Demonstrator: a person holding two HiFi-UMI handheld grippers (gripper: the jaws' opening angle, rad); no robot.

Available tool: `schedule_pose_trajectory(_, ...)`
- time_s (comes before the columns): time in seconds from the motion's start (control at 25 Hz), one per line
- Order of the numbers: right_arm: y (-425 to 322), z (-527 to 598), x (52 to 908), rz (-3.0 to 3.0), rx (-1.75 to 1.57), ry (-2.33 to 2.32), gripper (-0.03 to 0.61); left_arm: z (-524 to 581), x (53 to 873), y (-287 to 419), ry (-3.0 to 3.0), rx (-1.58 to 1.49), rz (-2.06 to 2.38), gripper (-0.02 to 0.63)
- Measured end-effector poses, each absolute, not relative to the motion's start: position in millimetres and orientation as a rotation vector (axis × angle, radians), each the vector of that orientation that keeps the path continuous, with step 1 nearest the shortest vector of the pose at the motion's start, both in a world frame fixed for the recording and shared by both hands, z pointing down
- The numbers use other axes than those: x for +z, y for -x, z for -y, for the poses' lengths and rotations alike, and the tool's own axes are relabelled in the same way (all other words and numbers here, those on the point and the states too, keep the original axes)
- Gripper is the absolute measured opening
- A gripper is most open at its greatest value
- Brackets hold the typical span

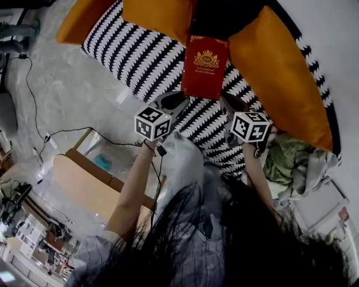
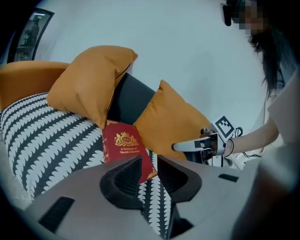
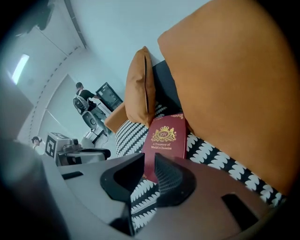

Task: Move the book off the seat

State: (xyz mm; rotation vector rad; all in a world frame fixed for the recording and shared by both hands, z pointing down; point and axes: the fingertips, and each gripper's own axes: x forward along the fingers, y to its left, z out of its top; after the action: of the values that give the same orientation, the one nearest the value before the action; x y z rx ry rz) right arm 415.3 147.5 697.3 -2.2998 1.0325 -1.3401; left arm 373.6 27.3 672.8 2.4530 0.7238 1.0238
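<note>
Nearest me, my left gripper [image 1: 178,101] and my right gripper [image 1: 227,103] hang side by side over the middle of the black-and-white seat [image 1: 140,56], both tilted down. Each pair of fingers is drawn together and holds nothing. The left tips are near the lower left corner of the red book [image 1: 205,67] and the right tips are near its lower right corner; I cannot tell whether either touches it. The book stands at the seat's back edge, cover towards me, leaning on a dark back cushion [image 2: 132,96]. An orange pillow [image 1: 280,73] is on its right and another orange pillow [image 1: 157,14] is on its left.
</note>
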Motion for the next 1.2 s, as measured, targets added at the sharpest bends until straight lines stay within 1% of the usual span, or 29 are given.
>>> schedule_pose_trajectory(0.24, -419.2, -146.0, 717.7, -0.957, -1.340, 2.271, 0.060, -11.0, 707.6, -379.1, -2.377, 1.096, -0.685, 0.102)
schedule_pose_trajectory(0.36, -419.3, -148.4, 739.9, -0.936, -1.374, 2.253, 0.060, -3.3, 736.5, -385.7, -2.344, 1.137, -0.646, 0.128)
schedule_pose_trajectory(0.6, -427.1, -150.8, 763.0, -0.889, -1.415, 2.229, 0.071, 4.4, 763.5, -395.3, -2.253, 1.188, -0.627, 0.187)
schedule_pose_trajectory(0.76, -438.0, -146.1, 788.7, -0.875, -1.422, 2.200, 0.131, 2.9, 795.2, -398.3, -2.210, 1.284, -0.674, 0.216)
schedule_pose_trajectory(0.84, -440.9, -142.3, 796.4, -0.870, -1.424, 2.184, 0.189, 1.8, 802.9, -400.2, -2.191, 1.309, -0.688, 0.229)
schedule_pose_trajectory(0.92, -443.9, -138.7, 805.6, -0.854, -1.424, 2.169, 0.229, 2.8, 810.1, -404.3, -2.183, 1.321, -0.685, 0.239)
schedule_pose_trajectory(1.04, -448.7, -136.3, 815.8, -0.831, -1.431, 2.152, 0.255, 3.5, 817.0, -414.0, -2.169, 1.308, -0.660, 0.254)
schedule_pose_trajectory(1.2, -457.0, -136.0, 823.4, -0.824, -1.434, 2.153, 0.261, 4.9, 821.4, -429.4, -2.130, 1.244, -0.594, 0.265)
